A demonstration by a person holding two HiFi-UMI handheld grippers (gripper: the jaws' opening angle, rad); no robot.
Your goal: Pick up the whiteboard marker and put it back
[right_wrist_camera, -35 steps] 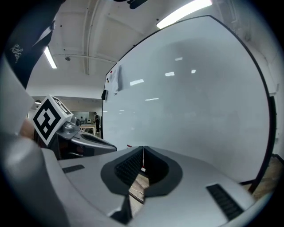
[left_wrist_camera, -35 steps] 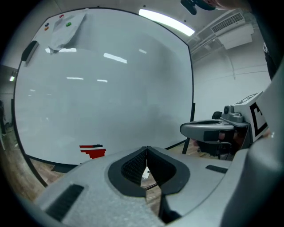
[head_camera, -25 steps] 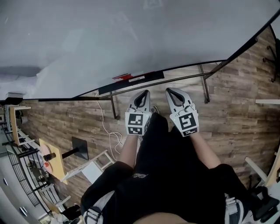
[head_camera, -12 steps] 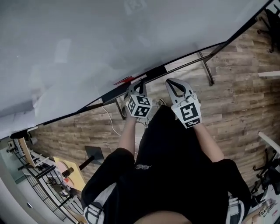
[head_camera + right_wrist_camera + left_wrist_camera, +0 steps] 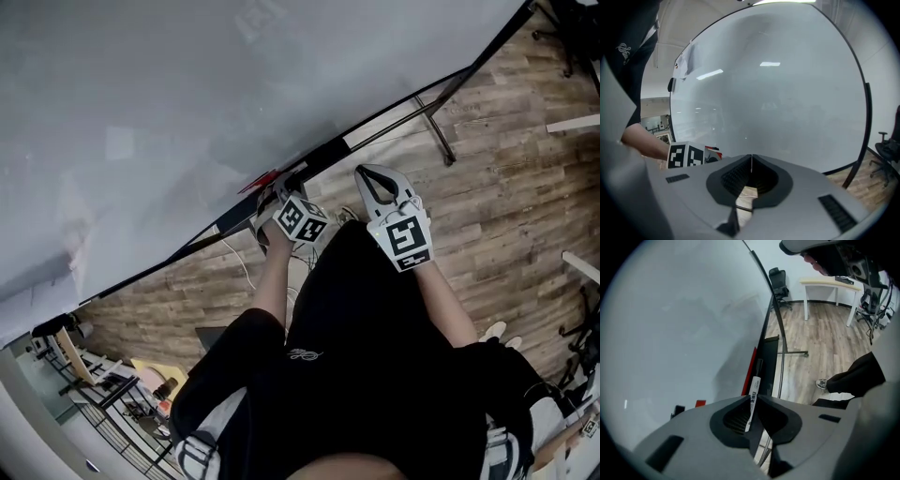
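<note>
Left gripper (image 5: 751, 398) pinched marker (image 5: 755, 380) near tray (image 5: 769, 363). Right gripper (image 5: 751, 157) shut, empty. Marker tilted (thin pinch), might slip past tray, drop.

Whiteboard marker (image 5: 753, 395), white (black cap), gripped

Marker half out of sight
The whiteboard marker's (image 5: 754, 386) lower end vanishes between the left gripper's (image 5: 751, 400) tips; its label print is too small to read.
</note>
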